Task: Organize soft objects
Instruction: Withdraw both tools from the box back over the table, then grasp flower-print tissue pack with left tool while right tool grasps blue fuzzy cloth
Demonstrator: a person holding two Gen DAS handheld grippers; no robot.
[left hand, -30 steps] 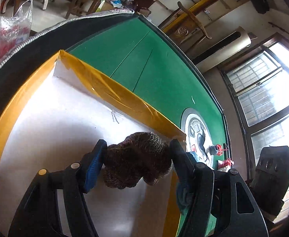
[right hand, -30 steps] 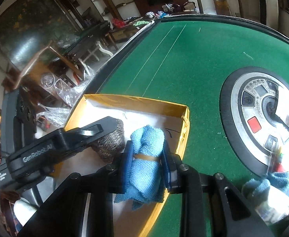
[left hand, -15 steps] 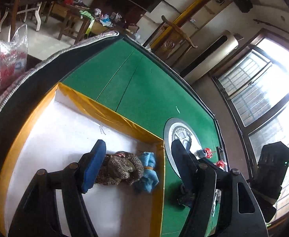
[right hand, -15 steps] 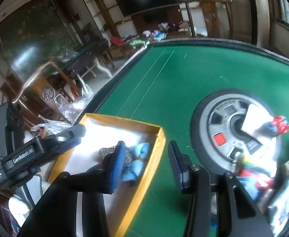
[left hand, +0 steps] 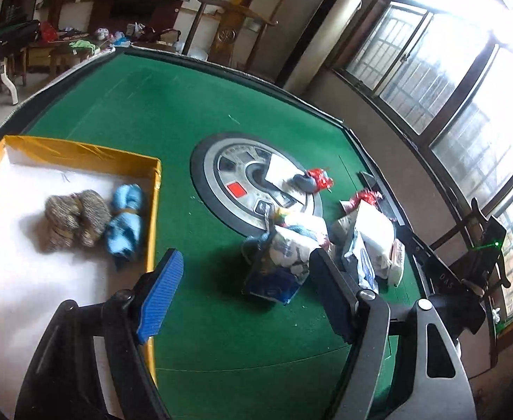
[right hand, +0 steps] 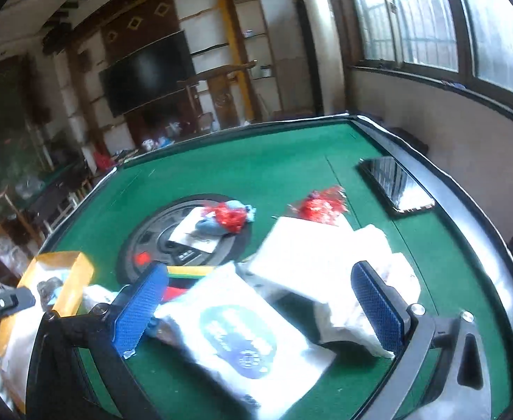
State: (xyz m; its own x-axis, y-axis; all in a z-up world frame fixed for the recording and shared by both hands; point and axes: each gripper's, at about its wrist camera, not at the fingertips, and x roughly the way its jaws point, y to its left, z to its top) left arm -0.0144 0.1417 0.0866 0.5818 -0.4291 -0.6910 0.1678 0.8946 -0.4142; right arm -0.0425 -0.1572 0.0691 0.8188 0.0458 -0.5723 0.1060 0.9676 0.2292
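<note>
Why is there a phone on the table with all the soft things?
The phone does look out of place: it is hard and flat, lying alone by the table's far rim, apart from the heap of soft packets. The brown bundle and blue bundle already lie in the yellow box.

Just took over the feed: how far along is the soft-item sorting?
Done: a brown knitted bundle and a blue cloth bundle lie side by side in the yellow-rimmed box. In hand: nothing; the left claw and right claw have just been opening and are empty. Left: the pile of packets and red-wrapped items on the green table.
</note>
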